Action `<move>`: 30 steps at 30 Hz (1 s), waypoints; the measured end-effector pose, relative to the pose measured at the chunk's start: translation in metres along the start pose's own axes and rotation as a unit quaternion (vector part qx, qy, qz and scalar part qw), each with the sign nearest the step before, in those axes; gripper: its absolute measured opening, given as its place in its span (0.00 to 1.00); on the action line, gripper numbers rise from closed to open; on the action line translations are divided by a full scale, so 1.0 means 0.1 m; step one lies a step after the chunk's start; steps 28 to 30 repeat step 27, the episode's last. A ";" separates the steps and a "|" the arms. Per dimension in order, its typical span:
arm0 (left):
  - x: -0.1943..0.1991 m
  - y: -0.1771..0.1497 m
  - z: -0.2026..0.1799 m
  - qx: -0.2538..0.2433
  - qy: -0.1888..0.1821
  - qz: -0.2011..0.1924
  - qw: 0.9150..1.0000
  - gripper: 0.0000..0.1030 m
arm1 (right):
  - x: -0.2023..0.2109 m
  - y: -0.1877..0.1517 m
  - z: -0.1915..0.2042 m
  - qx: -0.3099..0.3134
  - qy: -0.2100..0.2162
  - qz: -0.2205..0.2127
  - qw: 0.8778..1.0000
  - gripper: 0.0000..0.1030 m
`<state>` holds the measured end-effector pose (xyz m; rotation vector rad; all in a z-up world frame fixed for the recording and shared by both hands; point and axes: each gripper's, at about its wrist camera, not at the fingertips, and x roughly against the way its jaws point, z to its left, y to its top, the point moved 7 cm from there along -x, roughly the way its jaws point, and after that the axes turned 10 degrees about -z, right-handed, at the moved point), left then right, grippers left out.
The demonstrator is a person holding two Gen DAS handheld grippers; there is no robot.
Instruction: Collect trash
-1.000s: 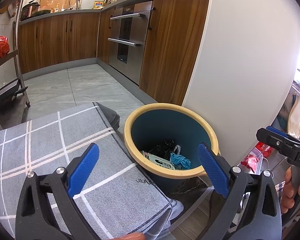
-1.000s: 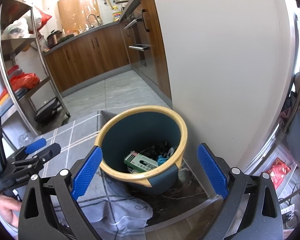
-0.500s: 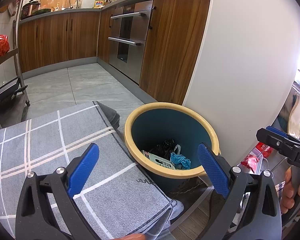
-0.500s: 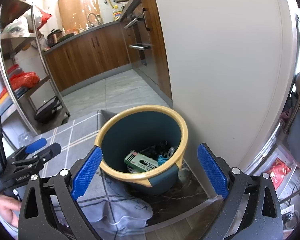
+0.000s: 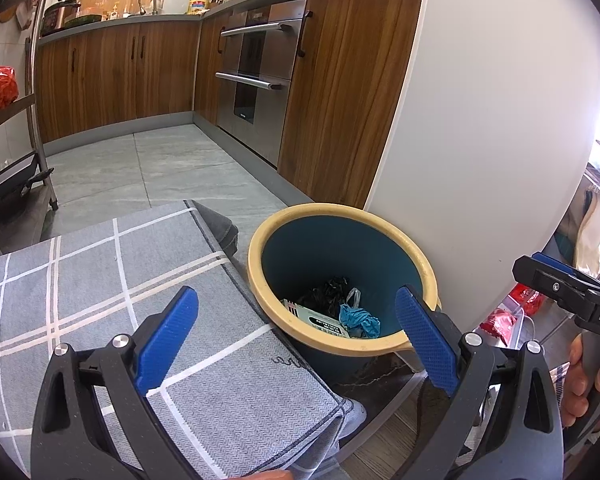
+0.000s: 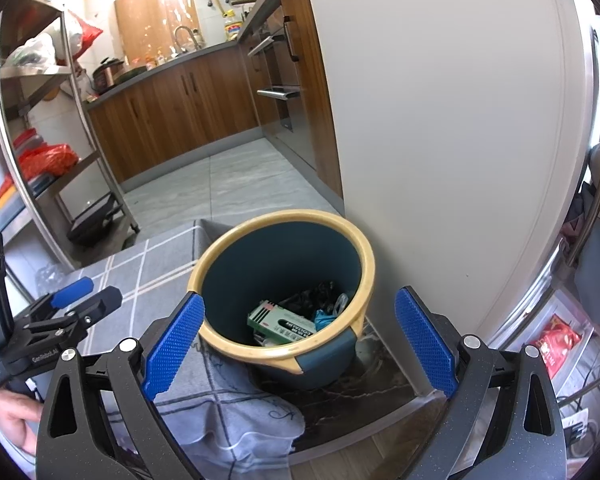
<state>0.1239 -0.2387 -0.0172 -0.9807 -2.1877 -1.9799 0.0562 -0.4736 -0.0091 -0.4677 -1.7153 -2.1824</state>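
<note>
A teal bin with a yellow rim stands on the floor against a white wall. Inside lie a green and white carton, a crumpled blue bag and dark scraps. My left gripper is open and empty, held above the cloth edge and the bin's near rim. My right gripper is open and empty, held above the bin. Each gripper shows at the edge of the other's view.
A grey checked cloth covers a surface left of the bin. The white wall rises right behind the bin. Wooden kitchen cabinets and an oven line the far side. A metal rack stands at left. Red packets lie at right.
</note>
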 end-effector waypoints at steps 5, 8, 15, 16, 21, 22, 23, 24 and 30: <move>0.00 0.00 0.00 0.001 -0.001 0.000 1.000 0.94 | 0.00 -0.01 0.00 -0.001 -0.001 0.000 1.000 0.93; 0.00 -0.01 -0.02 0.002 -0.005 0.000 1.000 0.94 | 0.00 -0.01 -0.01 -0.001 -0.001 0.000 1.000 0.93; 0.01 -0.02 -0.06 0.004 -0.022 -0.006 1.000 0.94 | 0.00 0.00 -0.01 -0.001 -0.001 0.000 1.000 0.93; 0.01 -0.02 -0.07 0.004 -0.023 -0.006 1.000 0.94 | 0.00 0.00 -0.01 -0.002 -0.002 0.000 1.000 0.93; 0.00 -0.02 -0.05 0.007 -0.021 -0.002 1.000 0.94 | 0.00 -0.01 -0.01 -0.004 -0.004 0.000 1.000 0.93; 0.00 -0.02 -0.04 0.007 -0.020 -0.001 1.000 0.94 | 0.00 -0.01 -0.01 -0.004 -0.005 0.000 1.000 0.93; 0.00 -0.01 -0.04 0.007 -0.020 0.000 1.000 0.94 | 0.00 -0.01 -0.01 -0.004 -0.005 0.000 1.000 0.93; 0.01 -0.02 -0.04 0.007 -0.019 0.000 1.000 0.94 | 0.00 -0.01 -0.01 -0.004 -0.005 0.000 1.000 0.93; 0.01 -0.01 -0.03 0.007 -0.017 0.000 1.000 0.94 | 0.00 -0.01 -0.01 -0.005 -0.006 0.000 1.000 0.93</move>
